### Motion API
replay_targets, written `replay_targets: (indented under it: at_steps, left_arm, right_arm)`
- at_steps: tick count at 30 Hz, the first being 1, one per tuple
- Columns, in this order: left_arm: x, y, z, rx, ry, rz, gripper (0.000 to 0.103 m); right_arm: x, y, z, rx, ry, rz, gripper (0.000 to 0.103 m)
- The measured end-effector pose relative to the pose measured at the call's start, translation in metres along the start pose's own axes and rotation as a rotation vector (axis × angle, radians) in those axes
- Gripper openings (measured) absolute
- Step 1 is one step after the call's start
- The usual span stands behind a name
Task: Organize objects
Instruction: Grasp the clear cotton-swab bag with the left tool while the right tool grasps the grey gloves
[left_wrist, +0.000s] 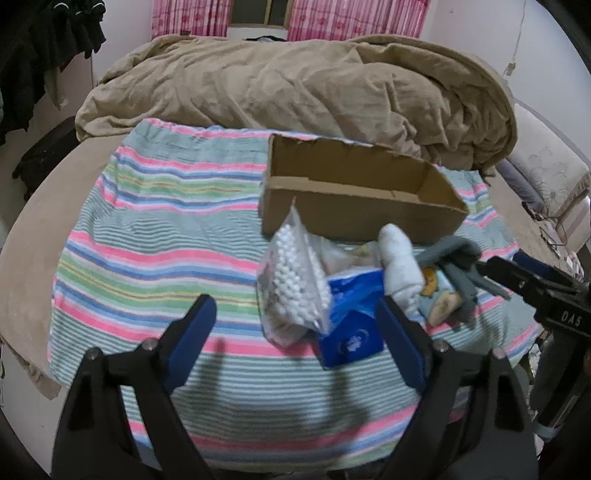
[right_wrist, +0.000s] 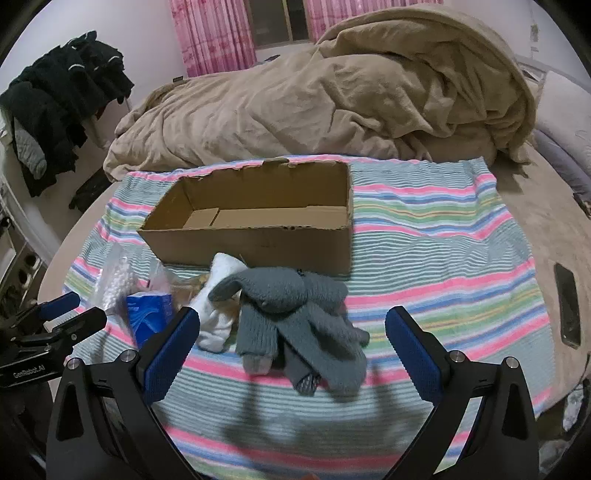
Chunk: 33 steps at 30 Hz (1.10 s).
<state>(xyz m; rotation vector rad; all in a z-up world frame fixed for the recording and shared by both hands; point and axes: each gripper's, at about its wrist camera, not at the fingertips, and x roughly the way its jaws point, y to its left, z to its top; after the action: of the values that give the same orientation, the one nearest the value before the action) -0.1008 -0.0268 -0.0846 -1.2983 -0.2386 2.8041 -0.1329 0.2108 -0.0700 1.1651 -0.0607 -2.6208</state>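
We see an open cardboard box (right_wrist: 251, 236) lying empty on the striped towel (right_wrist: 443, 236). Just before it sits a heap: grey knit gloves (right_wrist: 295, 317), a white sock (right_wrist: 221, 295), a blue packet (left_wrist: 347, 325) and a clear bag of white beads (left_wrist: 295, 280).

We cannot identify the yellow item (left_wrist: 429, 285) buried under the grey gloves (left_wrist: 456, 266). The blue packet (right_wrist: 149, 312) is partly hidden behind the white sock (right_wrist: 218, 317); its print is unreadable.
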Motion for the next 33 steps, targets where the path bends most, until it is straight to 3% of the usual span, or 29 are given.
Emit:
replay_targets:
  at_steps: [10, 15, 16, 21, 22, 23, 27, 33]
  left_arm:
    - [0.027, 0.011, 0.001, -0.016, 0.01, -0.021, 0.077]
    - [0.037, 0.015, 0.0, -0.043, 0.036, -0.04, 0.056]
    - [0.038, 0.015, -0.001, -0.046, 0.039, -0.043, 0.053]
    - [0.036, 0.014, -0.003, -0.042, 0.029, -0.062, 0.044]
    - [0.034, 0.014, -0.003, -0.037, 0.026, -0.063, 0.042]
    - [0.033, 0.014, -0.003, -0.034, 0.023, -0.062, 0.038]
    - [0.023, 0.013, -0.002, -0.027, -0.004, -0.066, 0.031]
    - [0.002, 0.015, 0.001, -0.034, -0.055, -0.074, 0.029]
  right_arm:
    - [0.042, -0.008, 0.007, 0.009, 0.039, 0.025, 0.101]
    - [0.054, -0.014, 0.003, 0.022, 0.055, 0.047, 0.084]
    - [0.055, -0.015, 0.002, 0.022, 0.056, 0.061, 0.072]
    - [0.053, -0.016, 0.0, 0.007, 0.04, 0.081, 0.065]
    - [0.05, -0.016, 0.001, 0.004, 0.033, 0.08, 0.06]
    - [0.048, -0.016, 0.001, 0.005, 0.026, 0.082, 0.047]
    - [0.038, -0.017, 0.004, 0.016, -0.001, 0.098, 0.041]
    - [0.018, -0.015, 0.01, 0.013, -0.041, 0.109, 0.037]
